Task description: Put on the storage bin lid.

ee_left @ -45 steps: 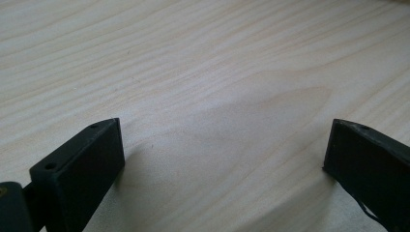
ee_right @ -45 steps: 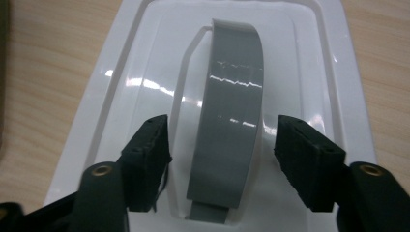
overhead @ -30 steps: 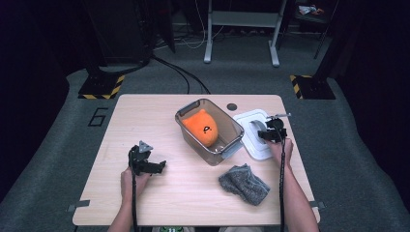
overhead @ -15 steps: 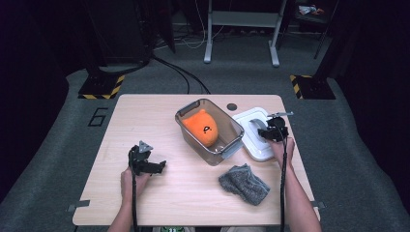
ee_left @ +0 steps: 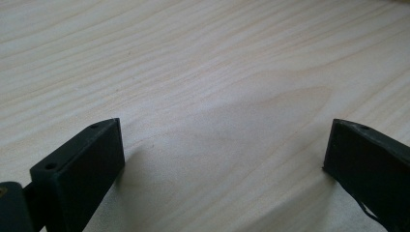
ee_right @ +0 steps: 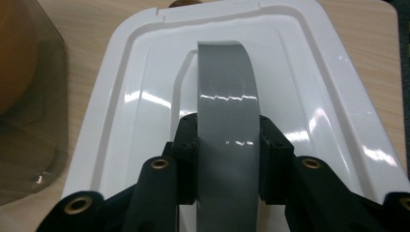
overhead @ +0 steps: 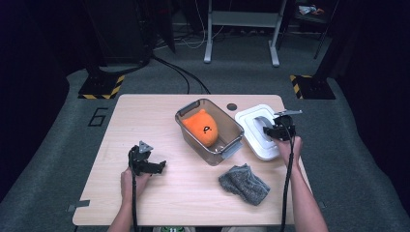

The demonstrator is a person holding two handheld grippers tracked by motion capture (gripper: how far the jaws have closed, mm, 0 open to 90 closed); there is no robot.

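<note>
Gripping the grey handle (ee_right: 226,111) of the white lid (overhead: 258,130), the right claw (overhead: 270,131) has its jaws closed on either side of the strap, pads pressed to its edges. The lid sits at about four o'clock on the worktop (overhead: 145,116), just right of the clear bin (overhead: 209,130); whether it has left the surface I cannot tell. It looks like light, stiff, glossy plastic, probably slippery along its rim, so the arched handle is the sensible place to hold; gripped at mid-span, it should hang level rather than tip.

Nearest the person, the left claw (overhead: 145,163) rests low at eight o'clock, jaws spread wide with nothing between them but bare wood. A crumpled grey cloth (overhead: 244,183) lies at five o'clock, soft and well clear of the lid. Farther on, the bin holds an orange plush toy (overhead: 202,127). A latch juts from the bin's near corner and could catch the lid's edge if it crosses low. A small dark disc (overhead: 232,106) lies beyond.
</note>
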